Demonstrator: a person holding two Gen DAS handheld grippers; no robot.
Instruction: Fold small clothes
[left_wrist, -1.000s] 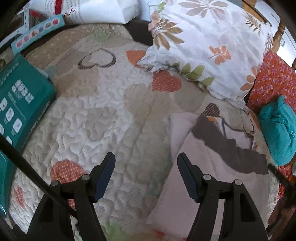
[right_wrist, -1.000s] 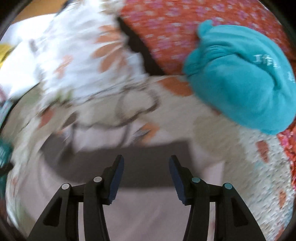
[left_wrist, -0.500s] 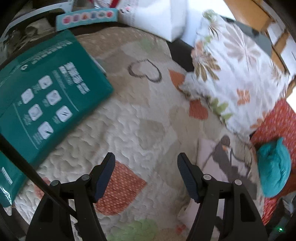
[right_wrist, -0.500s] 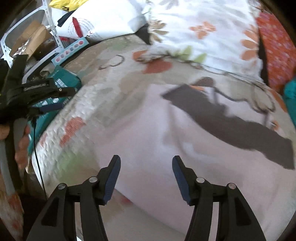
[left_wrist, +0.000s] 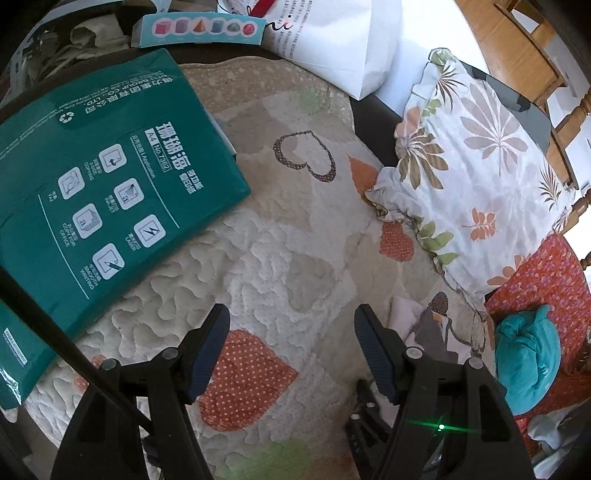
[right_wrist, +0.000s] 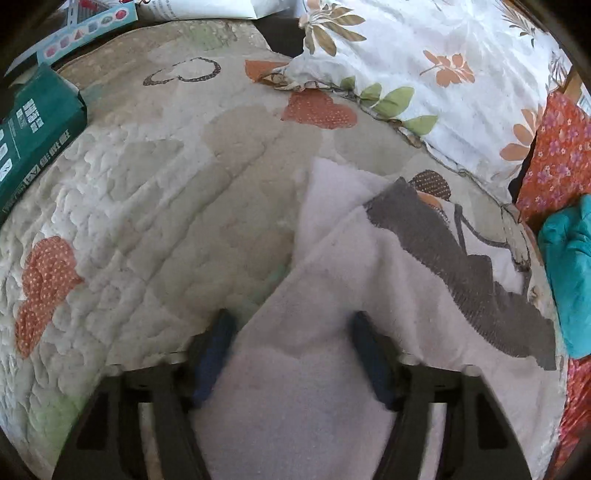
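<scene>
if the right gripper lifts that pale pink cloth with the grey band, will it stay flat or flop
Likely flop: the pale pink cloth already lies in soft folds on the quilt. Its fuzzy surface suggests little slip between the right gripper jaws, now closing around an edge. It is probably light, so one corner would trail.

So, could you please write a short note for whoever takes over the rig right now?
Left hand-held gripper: open, empty, over the bare quilt.
Right hand-held gripper: jaws closing around a raised fold of the white cloth; the pads do not yet look pressed on it.
The white cloth, with a grey band, lies on the quilt below the floral pillow, partly doubled over. A teal garment sits bunched at the right edge.
Done: the first fold looks begun.
Left: finish closing on the cloth, complete the fold, then probably the teal garment.
</scene>
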